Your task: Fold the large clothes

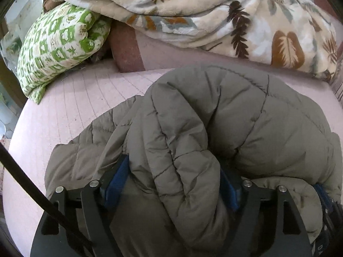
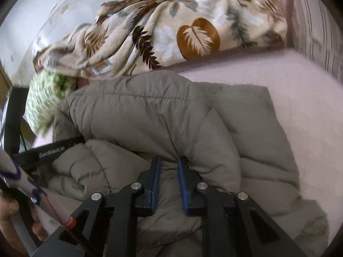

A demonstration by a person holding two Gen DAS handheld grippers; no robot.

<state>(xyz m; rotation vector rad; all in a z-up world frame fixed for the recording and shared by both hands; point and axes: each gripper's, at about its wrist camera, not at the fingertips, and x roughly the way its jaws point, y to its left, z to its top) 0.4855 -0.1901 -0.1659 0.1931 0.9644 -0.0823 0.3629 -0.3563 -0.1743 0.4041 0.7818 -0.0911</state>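
Puffy quilted olive jacket (image 1: pixel 214 117), rumpled folds

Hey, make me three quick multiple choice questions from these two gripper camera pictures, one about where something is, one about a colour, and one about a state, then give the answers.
1. Where does the green-patterned pillow lie?
A. On top of the puffer jacket
B. On the pink bed beside the leaf-print blanket
C. On the floor

2. What colour is the puffer jacket?
A. Grey-olive
B. Red
C. Navy

3. How does the right gripper stand?
A. Wide open above the bed
B. Shut on the pillow
C. Shut on a fold of the jacket

Answers: B, it leans on the pink bed, half under the leaf-print blanket; A, its quilted fabric is grey-olive; C, the blue pads pinch a jacket ridge.
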